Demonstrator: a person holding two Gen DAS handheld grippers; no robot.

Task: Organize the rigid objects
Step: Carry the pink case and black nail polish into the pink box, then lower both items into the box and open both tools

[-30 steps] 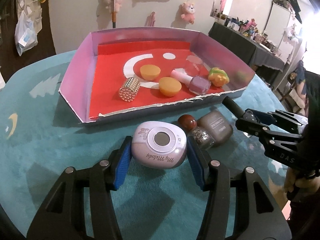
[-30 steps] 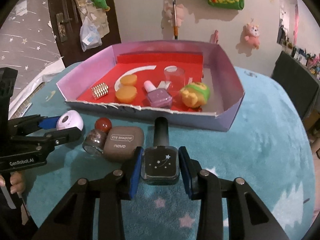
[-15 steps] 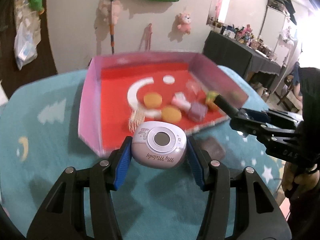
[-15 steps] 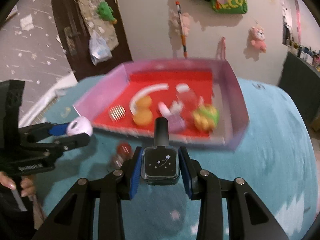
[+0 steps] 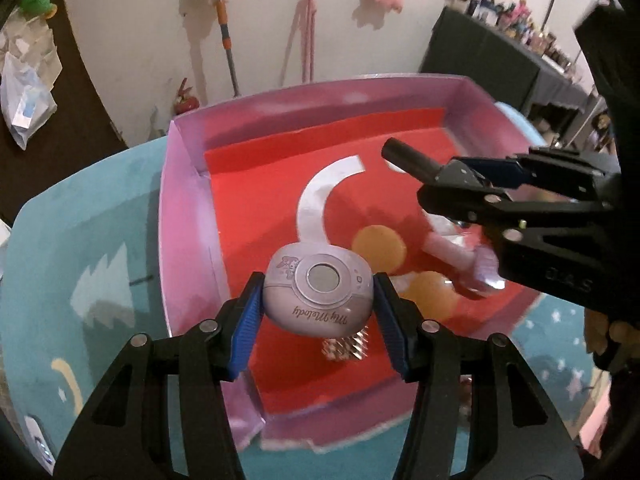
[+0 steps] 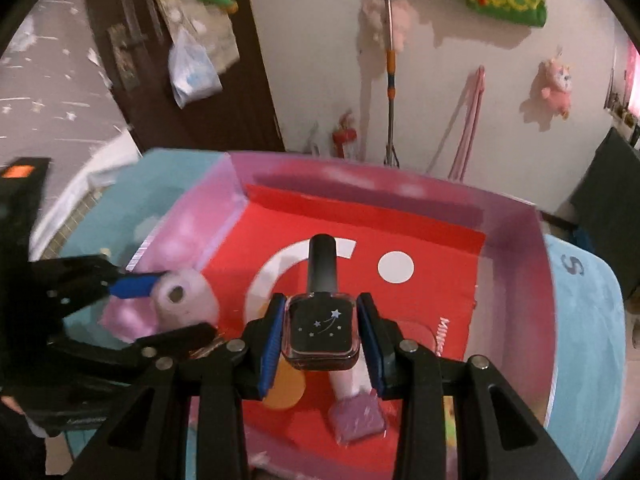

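The landmark is the shallow pink cardboard tray with a red floor (image 5: 188,216), which stands on a teal star-patterned cloth (image 5: 100,248). Both grippers are above this tray.

The left gripper (image 5: 318,322) grasps a rounded lilac plastic case with "My Melody" lettering (image 5: 318,290); its blue pads press on the two sides of the case, above the near-left part of the tray floor. In the right wrist view this case is only a pale blur (image 6: 182,300) over the tray's left wall. The case hides most of a small silver studded cylinder (image 5: 346,346) that lies on the red floor below it.

The right gripper (image 6: 320,338) is clenched on a square black nail-polish bottle with a star print and a black cap (image 6: 320,330), held over the middle of the tray. From the left wrist view only the bottle's cap (image 5: 408,158) shows; the body is hidden by the gripper's frame.

On the tray floor, a flat orange disc (image 5: 378,244) and a second orange round piece (image 5: 430,294) are each partly covered. A pink nail-polish bottle with a pale cap (image 6: 356,414) lies toward the near side of the tray, its cap partly behind the black bottle. A clear cup-like thing (image 6: 416,334) right of the black bottle is hard to make out. The near edge of the tray is smeared by blur.
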